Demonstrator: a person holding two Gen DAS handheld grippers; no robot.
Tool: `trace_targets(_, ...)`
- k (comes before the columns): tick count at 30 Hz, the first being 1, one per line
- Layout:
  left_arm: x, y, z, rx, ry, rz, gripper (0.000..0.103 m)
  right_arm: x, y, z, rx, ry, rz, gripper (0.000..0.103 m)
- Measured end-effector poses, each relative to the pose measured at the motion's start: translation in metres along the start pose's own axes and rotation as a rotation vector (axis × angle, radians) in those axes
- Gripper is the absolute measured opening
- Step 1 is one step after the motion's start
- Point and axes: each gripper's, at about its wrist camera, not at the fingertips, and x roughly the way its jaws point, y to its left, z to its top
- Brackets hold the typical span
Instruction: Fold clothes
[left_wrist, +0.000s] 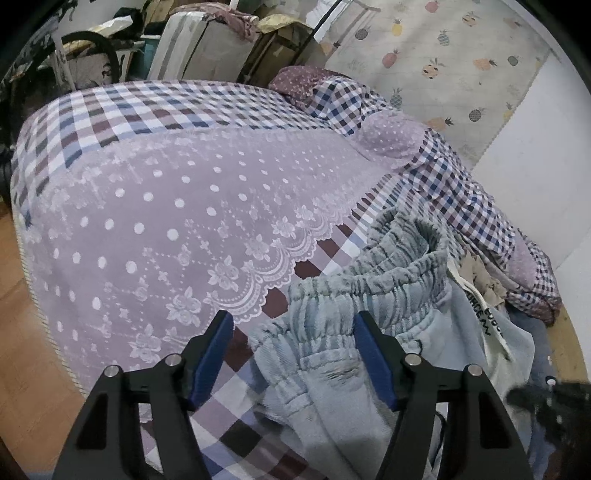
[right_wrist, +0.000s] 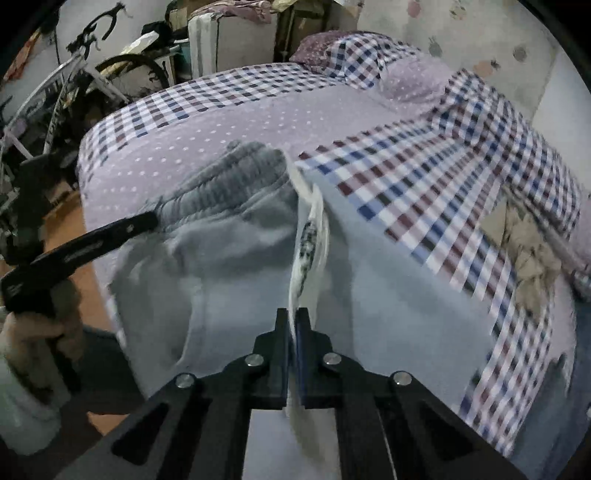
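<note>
Sweatpants between spread left hand-held gripper, drawstring pinched in right hand-held gripper.

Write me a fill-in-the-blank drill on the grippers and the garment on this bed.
1. The right gripper is shut on a white ____ that runs along the light blue pants.
2. The left gripper is ____, its jaws either side of the gathered waistband.
3. The pants lie on a bed with a ____ cover under a lilac dotted lace cloth.

Missing words: strip; open; checked
</note>
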Motion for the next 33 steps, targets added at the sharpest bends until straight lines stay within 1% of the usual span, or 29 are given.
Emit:
trace_targets(2,-0.013,0.0,0.002,0.008,-0.047,0.012,0.071,-0.014,-0.004,-0.018,0.044,-0.032,-0.002,0.005)
trace_targets(4,-0.033,0.0,0.005,0.006,-0.119,-0.001,0.071,-0.029,-0.008,-0.036,0.089,-0.065,-0.005,0.007)
trace_targets(5,-0.042,0.0,0.007,0.004,-0.153,-0.029,0.071,-0.036,-0.011,-0.046,0.112,-0.081,-0.007,0.008)
trace_targets(7,-0.06,-0.006,0.01,0.004,-0.215,-0.118,0.071,-0.056,-0.017,-0.063,0.177,-0.169,-0.039,0.013)
trace_targets(8,-0.066,-0.014,0.012,0.025,-0.225,-0.185,0.072,-0.063,-0.025,-0.069,0.216,-0.22,-0.057,0.019)
trace_targets(9,-0.071,-0.022,0.014,0.047,-0.232,-0.253,0.073,-0.07,-0.032,-0.075,0.255,-0.271,-0.075,0.029)
trace_targets(12,-0.076,-0.051,0.016,0.163,-0.218,-0.367,0.084,-0.075,-0.049,-0.083,0.336,-0.386,-0.04,0.048)
trace_targets(14,-0.072,-0.074,0.017,0.244,-0.188,-0.439,0.086,-0.078,-0.06,-0.089,0.388,-0.466,-0.01,0.056)
trace_targets(15,-0.067,-0.082,0.018,0.272,-0.163,-0.474,0.086,-0.078,-0.067,-0.09,0.419,-0.485,0.017,0.068)
trace_targets(16,-0.06,-0.092,0.02,0.294,-0.131,-0.502,0.086,-0.075,-0.076,-0.089,0.456,-0.503,0.057,0.075)
trace_targets(17,-0.053,-0.102,0.021,0.315,-0.098,-0.529,0.086,-0.075,-0.081,-0.089,0.478,-0.514,0.084,0.085)
trace_targets(18,-0.046,-0.112,0.023,0.337,-0.066,-0.556,0.086,-0.073,-0.086,-0.09,0.501,-0.524,0.12,0.09)
trace_targets(19,-0.036,-0.12,0.025,0.351,-0.036,-0.585,0.086,-0.07,-0.092,-0.09,0.525,-0.533,0.158,0.091)
trace_targets(21,-0.011,-0.137,0.03,0.379,0.023,-0.597,0.086,-0.057,-0.105,-0.086,0.556,-0.543,0.251,0.091)
trace_targets(22,-0.001,-0.141,0.031,0.389,0.038,-0.595,0.086,-0.051,-0.11,-0.085,0.567,-0.55,0.29,0.092)
trace_targets(24,0.023,-0.145,0.033,0.402,0.069,-0.575,0.086,-0.04,-0.121,-0.083,0.588,-0.564,0.367,0.097)
trace_targets(25,0.037,-0.146,0.034,0.406,0.087,-0.558,0.086,-0.034,-0.126,-0.082,0.598,-0.572,0.406,0.098)
trace_targets(27,0.062,-0.141,0.035,0.4,0.103,-0.489,0.086,-0.023,-0.138,-0.084,0.622,-0.596,0.492,0.099)
trace_targets(30,0.09,-0.133,0.035,0.391,0.108,-0.385,0.086,-0.021,-0.145,-0.083,0.594,-0.605,0.553,0.098)
trace_targets(32,0.094,-0.136,0.031,0.425,0.099,-0.367,0.086,-0.027,-0.146,-0.082,0.563,-0.627,0.598,0.098)
trace_targets(33,0.098,-0.137,0.029,0.452,0.093,-0.349,0.086,-0.028,-0.144,-0.079,0.551,-0.64,0.643,0.098)
